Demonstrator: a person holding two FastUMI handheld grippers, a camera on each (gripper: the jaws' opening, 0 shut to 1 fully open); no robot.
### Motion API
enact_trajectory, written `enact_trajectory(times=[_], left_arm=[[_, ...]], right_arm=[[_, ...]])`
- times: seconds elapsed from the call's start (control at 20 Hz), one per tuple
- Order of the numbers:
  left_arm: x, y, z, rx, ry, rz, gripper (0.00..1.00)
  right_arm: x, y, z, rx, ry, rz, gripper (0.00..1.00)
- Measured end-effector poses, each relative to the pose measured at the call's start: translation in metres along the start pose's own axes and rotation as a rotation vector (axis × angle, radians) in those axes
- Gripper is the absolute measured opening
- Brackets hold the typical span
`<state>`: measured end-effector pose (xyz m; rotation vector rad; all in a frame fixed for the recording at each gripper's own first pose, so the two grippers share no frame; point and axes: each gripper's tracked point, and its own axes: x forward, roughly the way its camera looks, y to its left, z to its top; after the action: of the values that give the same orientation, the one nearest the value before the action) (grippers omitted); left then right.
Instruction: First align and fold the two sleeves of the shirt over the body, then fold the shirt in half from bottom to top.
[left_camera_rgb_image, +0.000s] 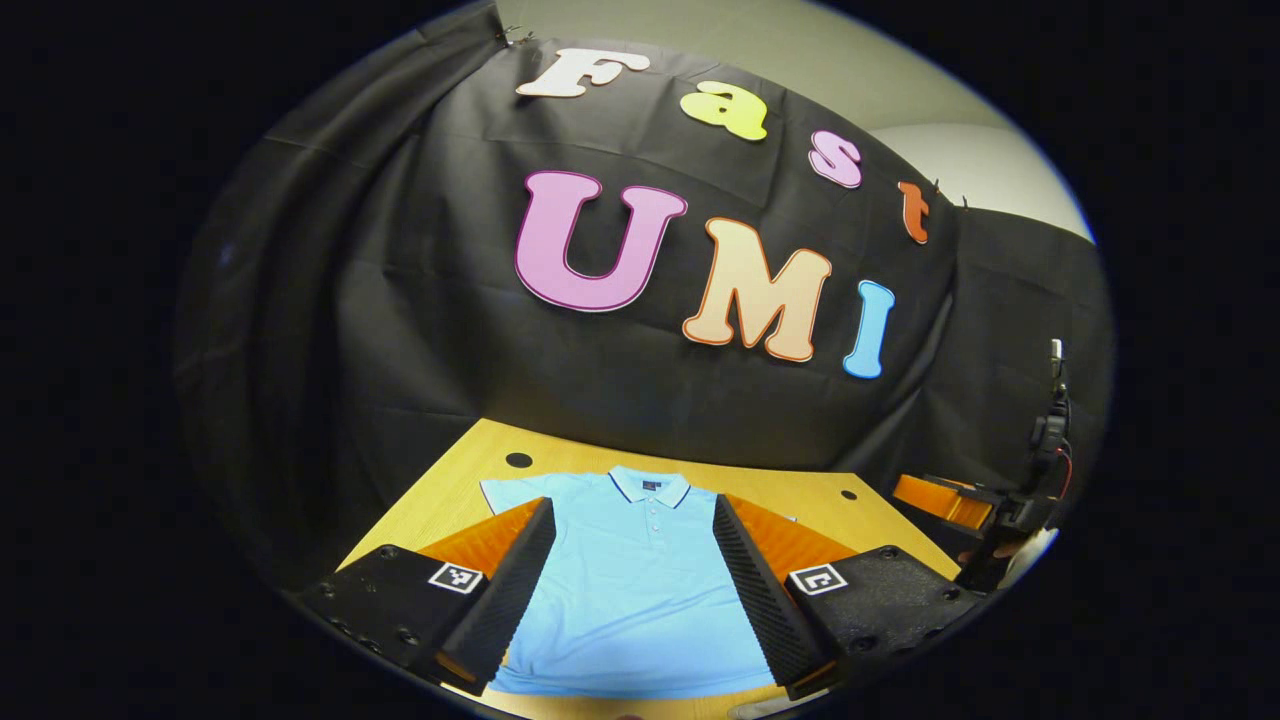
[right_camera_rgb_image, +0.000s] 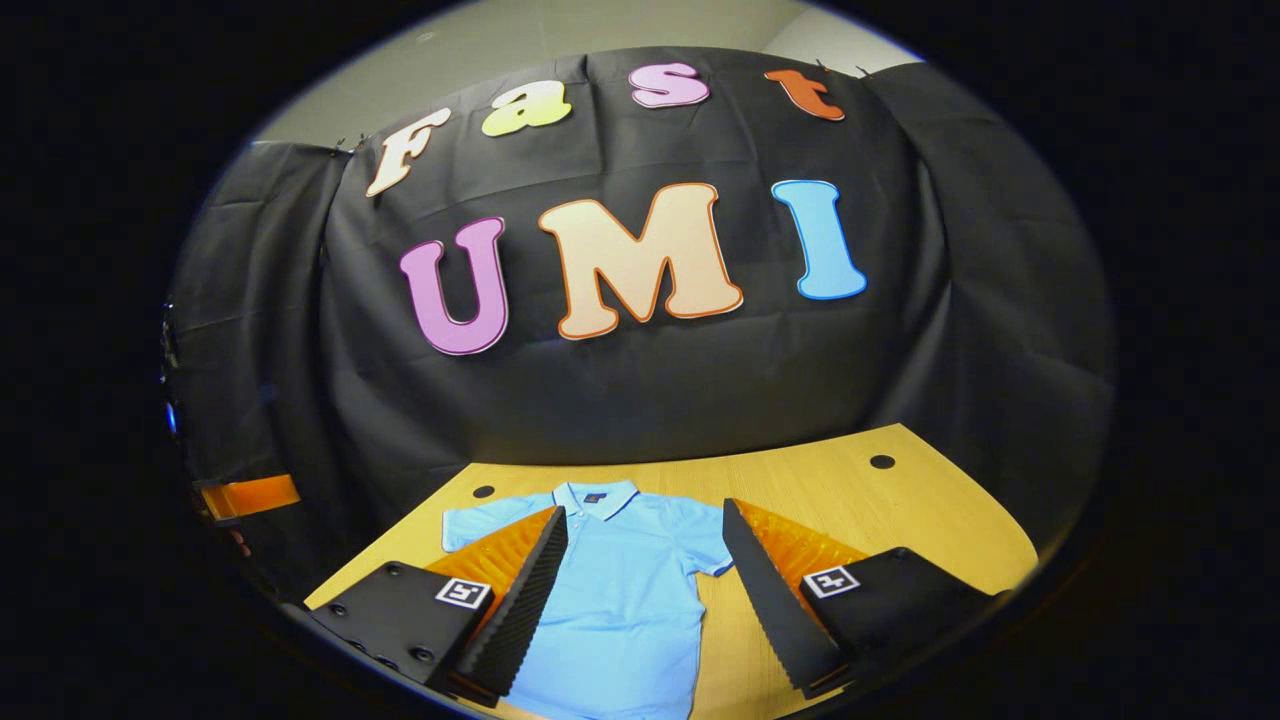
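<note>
Light blue polo shirt (left_camera_rgb_image: 640, 580) flat on the wooden tabletop (right_camera_rgb_image: 850, 490), collar toward the wall, sleeves spread. Left tool (left_camera_rgb_image: 635, 590) and right tool (right_camera_rgb_image: 645, 600) both above it, fingers wide apart, gripping nothing.

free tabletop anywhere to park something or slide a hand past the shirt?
Yes. Widest bare wood lies beside the polo shirt, out to the table edge near the hole. A narrow strip runs between the collar and the black cloth wall. The middle is crowded, covered by the flat shirt.
</note>
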<state>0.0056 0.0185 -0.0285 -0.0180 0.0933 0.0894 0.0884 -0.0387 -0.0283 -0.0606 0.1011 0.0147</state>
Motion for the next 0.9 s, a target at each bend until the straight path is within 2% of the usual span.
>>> enact_trajectory(times=[0.3,0.5,0.55,0.6,0.65,0.75,0.8,0.85,0.9], left_arm=[[-0.004,0.017,0.006,0.001,0.003,0.085,0.95],[-0.003,0.023,0.003,-0.014,0.014,0.143,0.95],[-0.002,0.024,0.004,-0.026,0.012,0.155,0.95],[-0.001,0.022,0.004,-0.044,0.010,0.162,0.95],[0.000,0.020,0.003,-0.066,0.008,0.166,0.95],[0.003,0.020,0.001,-0.103,0.006,0.185,0.95],[0.003,0.022,-0.002,-0.114,0.007,0.200,0.95],[0.003,0.025,-0.005,-0.120,0.014,0.218,0.95],[0.001,0.027,-0.009,-0.118,0.023,0.236,0.95]], right_arm=[[0.094,-0.059,-0.026,-0.058,0.058,-0.035,0.97],[0.158,-0.087,-0.073,-0.071,0.166,-0.043,0.97],[0.173,-0.093,-0.086,-0.070,0.193,-0.051,0.93],[0.188,-0.101,-0.098,-0.077,0.219,-0.061,0.93],[0.201,-0.113,-0.113,-0.089,0.254,-0.072,0.97],[0.220,-0.131,-0.144,-0.105,0.336,-0.085,0.93],[0.227,-0.134,-0.158,-0.112,0.364,-0.080,0.97],[0.235,-0.140,-0.170,-0.131,0.387,-0.087,0.93],[0.241,-0.146,-0.179,-0.148,0.403,-0.094,0.97]])
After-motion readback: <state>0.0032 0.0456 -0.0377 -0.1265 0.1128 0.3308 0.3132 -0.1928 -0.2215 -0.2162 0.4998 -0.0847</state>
